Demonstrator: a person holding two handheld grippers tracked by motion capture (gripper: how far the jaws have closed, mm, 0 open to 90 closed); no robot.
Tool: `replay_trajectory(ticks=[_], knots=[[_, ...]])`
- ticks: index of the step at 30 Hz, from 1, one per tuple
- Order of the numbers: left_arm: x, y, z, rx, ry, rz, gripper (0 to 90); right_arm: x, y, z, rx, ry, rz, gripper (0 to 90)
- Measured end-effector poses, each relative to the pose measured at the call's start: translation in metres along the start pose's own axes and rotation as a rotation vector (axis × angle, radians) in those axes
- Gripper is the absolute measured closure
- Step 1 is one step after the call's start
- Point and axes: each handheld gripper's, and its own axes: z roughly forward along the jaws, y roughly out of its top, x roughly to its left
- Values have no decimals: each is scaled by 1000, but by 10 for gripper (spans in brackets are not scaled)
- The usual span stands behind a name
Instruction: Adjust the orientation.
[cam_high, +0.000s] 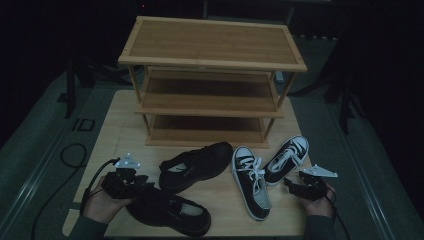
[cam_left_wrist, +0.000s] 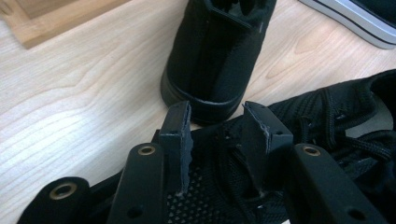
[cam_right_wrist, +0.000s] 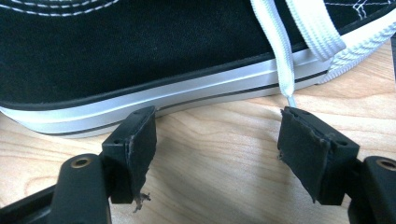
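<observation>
Currently | left gripper (cam_left_wrist: 215, 119) half-open astride near black shoe (cam_high: 170, 212) at table's 7 o'clock, pads not pressing | right gripper (cam_right_wrist: 217, 122) wide, empty, beside sneaker (cam_high: 251, 181) at 5 o'clock | risk: jaws pinch only soft mesh, shoe sags or slips | unclear: shoe's toe cut off, contact hidden.

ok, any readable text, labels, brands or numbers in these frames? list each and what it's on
"ID": pale letters on the dark floor left of the table, high view.
Insole mark inside the black shoe: a faint pale print, too small and blurred to read.
Black-and-white sneakers: no readable brand or label in the high view or right gripper view.
Wooden rack: no text.
</observation>
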Motion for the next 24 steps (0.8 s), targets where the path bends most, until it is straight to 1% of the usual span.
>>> replay_trajectory(ticks=[5, 7, 9, 11, 13, 14, 16, 17, 18, 21, 22, 23, 24], knots=[[-2, -4, 3, 22, -11, -3, 645, 0, 0, 0, 0, 0, 0, 278], [-2, -7, 4, 31, -10, -8, 669, 0, 0, 0, 0, 0, 0, 277], [1, -9, 4, 41, -21, -10, 718, 0, 0, 0, 0, 0, 0, 277], [2, -11, 5, 58, -22, -12, 772, 0, 0, 0, 1, 0, 0, 277], [2, -11, 5, 64, -23, -15, 830, 0, 0, 0, 1, 0, 0, 277], [3, -12, 6, 76, -15, -7, 866, 0, 0, 0, 1, 0, 0, 277], [4, -13, 6, 93, 15, 2, 879, 0, 0, 0, 1, 0, 0, 277], [4, -13, 6, 93, 15, 2, 881, 0, 0, 0, 1, 0, 0, 277], [7, -12, 5, 91, 41, -3, 883, 0, 0, 0, 0, 0, 0, 277], [11, -11, 4, 86, 46, -6, 885, 0, 0, 0, 0, 0, 0, 277], [13, -9, 4, 84, 59, -5, 885, 0, 0, 0, 0, 0, 0, 277], [16, -6, 4, 80, 87, -7, 885, 0, 0, 0, -1, 0, 0, 277], [16, -6, 4, 80, 87, -7, 885, 0, 0, 0, -1, 0, 0, 277]])
